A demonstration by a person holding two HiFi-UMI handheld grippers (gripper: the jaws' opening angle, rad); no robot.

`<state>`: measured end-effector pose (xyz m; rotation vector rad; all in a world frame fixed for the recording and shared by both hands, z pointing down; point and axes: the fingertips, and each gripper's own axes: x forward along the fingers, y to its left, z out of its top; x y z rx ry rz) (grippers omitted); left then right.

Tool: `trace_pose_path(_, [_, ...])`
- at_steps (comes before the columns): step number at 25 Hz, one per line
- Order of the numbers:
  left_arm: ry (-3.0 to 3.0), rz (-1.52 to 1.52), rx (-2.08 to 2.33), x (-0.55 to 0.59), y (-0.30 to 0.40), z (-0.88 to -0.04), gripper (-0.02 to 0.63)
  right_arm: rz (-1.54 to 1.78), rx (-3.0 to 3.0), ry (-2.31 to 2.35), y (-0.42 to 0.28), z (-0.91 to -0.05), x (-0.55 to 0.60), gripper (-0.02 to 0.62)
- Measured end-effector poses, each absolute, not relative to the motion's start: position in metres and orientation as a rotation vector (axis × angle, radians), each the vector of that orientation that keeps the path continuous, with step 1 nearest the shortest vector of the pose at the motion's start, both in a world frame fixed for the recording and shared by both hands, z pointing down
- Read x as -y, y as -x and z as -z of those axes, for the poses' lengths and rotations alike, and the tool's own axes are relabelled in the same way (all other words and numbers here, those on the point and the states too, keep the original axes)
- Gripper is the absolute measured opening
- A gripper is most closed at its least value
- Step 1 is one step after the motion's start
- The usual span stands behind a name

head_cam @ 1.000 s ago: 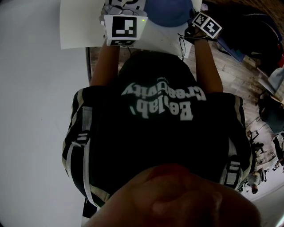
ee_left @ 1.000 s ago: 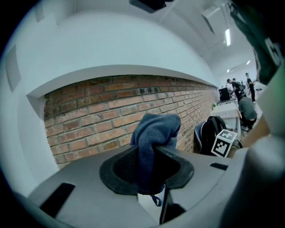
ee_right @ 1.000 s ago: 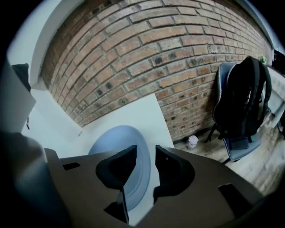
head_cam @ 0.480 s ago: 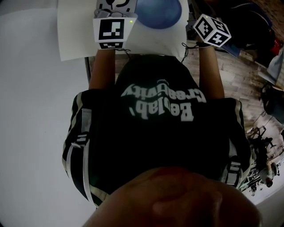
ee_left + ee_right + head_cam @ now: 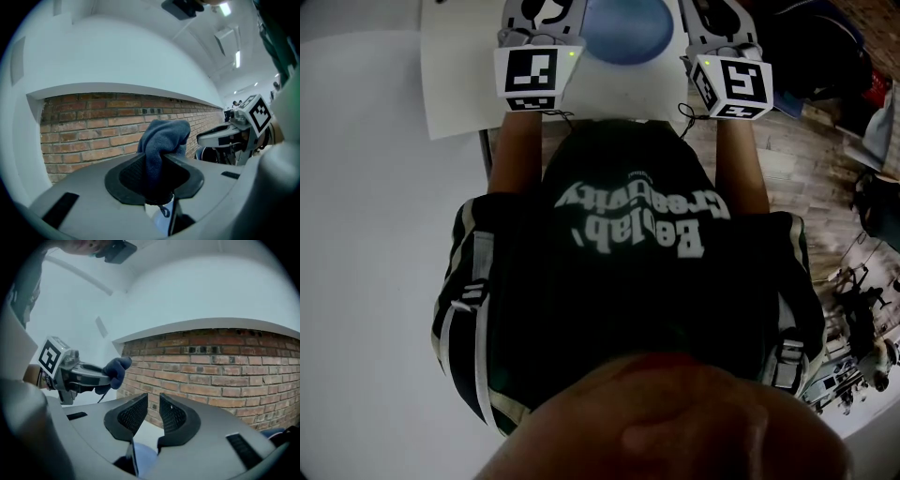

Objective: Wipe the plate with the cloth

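Observation:
In the left gripper view my left gripper point(image 5: 155, 169) is shut on a bunched dark blue cloth point(image 5: 163, 137), which sticks up out of the jaws. My right gripper point(image 5: 153, 411) has just been closing; a narrow gap still shows between its pads, with nothing in it. Both grippers are held level and side by side, facing a brick wall. From the head view the blue plate point(image 5: 626, 28) lies on the white table point(image 5: 459, 89) between the left gripper point(image 5: 536, 17) and the right gripper point(image 5: 719, 21). The right gripper view also catches the left gripper point(image 5: 82, 373) and its cloth point(image 5: 115, 371).
A red brick wall point(image 5: 225, 371) under a white ledge stands ahead of both grippers. Wooden floor with bags and clutter point(image 5: 825, 112) lies to the right of the table. The person's black shirt point(image 5: 628, 281) fills most of the head view.
The right gripper has risen and rolled, so its marker cube now faces the head camera beside the plate. The left gripper has lifted a little, still holding the cloth.

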<state>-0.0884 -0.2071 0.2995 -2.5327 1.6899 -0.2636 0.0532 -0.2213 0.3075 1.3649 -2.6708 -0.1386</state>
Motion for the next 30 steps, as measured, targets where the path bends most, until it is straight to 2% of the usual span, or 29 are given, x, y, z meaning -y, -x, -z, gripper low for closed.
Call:
trace_pose_path(7, [2.500, 0.222, -1.680, 0.195, 0.077, -0.290, 0.098, 0.277, 2.704, -1.285, -0.041, -0.295, 0.203, 0.054])
trace_pose_path(9, [2.504, 0.211, -1.676, 0.191, 0.075, -0.291, 0.098, 0.294, 2.717, -1.260, -0.038, -0.292, 0.195, -0.003])
trace_pose_path(30, [2.540, 0.211, -1.651, 0.182, 0.067, -0.299, 0.098, 0.363, 2.692, -1.251, -0.032, -0.290, 0.184, -0.005])
